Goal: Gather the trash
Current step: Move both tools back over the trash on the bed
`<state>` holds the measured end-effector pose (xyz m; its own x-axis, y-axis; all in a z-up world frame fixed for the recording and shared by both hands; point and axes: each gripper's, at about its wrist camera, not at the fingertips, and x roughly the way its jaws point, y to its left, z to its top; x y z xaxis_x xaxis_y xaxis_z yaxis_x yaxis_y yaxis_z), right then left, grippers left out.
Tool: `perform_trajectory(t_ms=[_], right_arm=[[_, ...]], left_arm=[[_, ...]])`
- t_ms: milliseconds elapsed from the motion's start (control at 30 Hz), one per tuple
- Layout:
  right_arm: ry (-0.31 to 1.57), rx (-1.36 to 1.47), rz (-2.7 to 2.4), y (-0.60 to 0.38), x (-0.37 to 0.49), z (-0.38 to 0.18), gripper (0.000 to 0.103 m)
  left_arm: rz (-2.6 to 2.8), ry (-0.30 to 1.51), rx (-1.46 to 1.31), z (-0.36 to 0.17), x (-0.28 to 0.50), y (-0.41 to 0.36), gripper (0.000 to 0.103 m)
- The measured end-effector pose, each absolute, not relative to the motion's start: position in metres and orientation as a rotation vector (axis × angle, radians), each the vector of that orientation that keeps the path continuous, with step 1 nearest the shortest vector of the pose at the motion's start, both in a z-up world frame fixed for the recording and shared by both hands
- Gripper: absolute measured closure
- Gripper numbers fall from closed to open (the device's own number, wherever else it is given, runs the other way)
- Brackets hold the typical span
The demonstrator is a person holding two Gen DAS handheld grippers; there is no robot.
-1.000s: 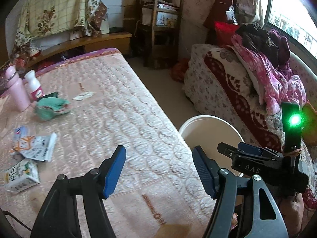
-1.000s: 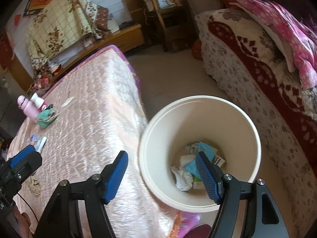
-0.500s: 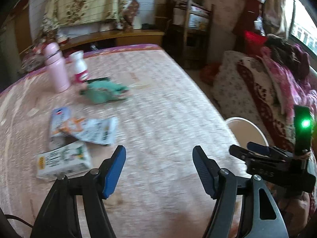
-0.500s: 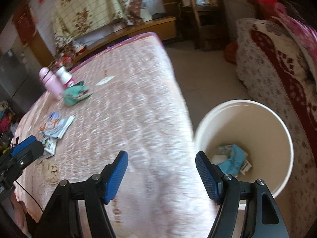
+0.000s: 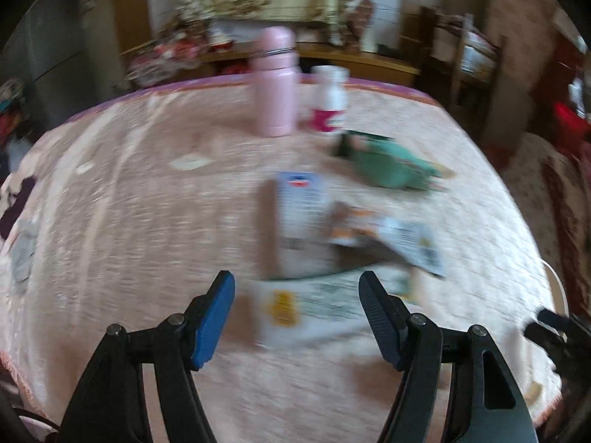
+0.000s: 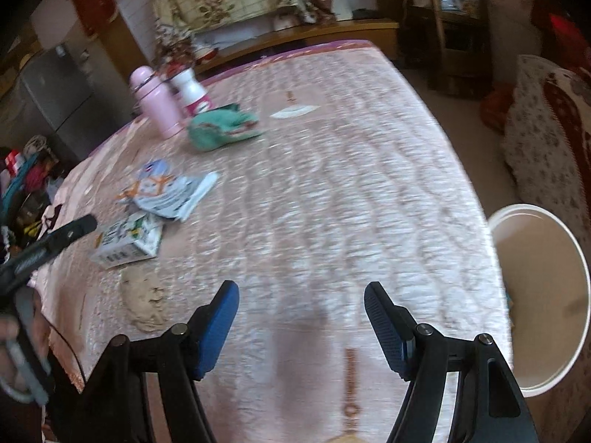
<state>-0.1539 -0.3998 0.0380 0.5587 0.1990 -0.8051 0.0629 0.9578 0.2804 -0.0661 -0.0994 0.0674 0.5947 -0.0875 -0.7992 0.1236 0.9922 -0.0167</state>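
- Left gripper (image 5: 297, 308) is hanging wide open, empty, over a blurred white carton (image 5: 314, 308), seemingly not touching it.
- Right gripper (image 6: 301, 317) is gaping empty above the pink bedspread (image 6: 332, 192).
- Bin (image 6: 576, 258) is sitting beside the bed.

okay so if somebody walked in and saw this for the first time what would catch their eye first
Probably the litter on the pink quilted bed: a flat carton and crumpled wrappers near its left side, straight ahead of the open left gripper. Next, the tall pink bottle standing at the far end, and the white bin on the floor to the right.
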Motion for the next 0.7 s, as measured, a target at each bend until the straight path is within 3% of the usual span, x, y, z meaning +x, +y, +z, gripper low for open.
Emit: perform_trajectory(t_ms=[267, 700], right_arm=[[1.015, 0.271, 0.223, -0.354, -0.146, 0.034, 0.029], [1.033, 0.214, 0.394, -0.304, -0.143, 0.033, 0.029]], left_arm=[[-0.1, 1.021, -0.021, 0.036, -0.035, -0.056, 0.033], [-0.226, 1.094, -0.036, 0.03, -0.073, -0.059, 0.033]])
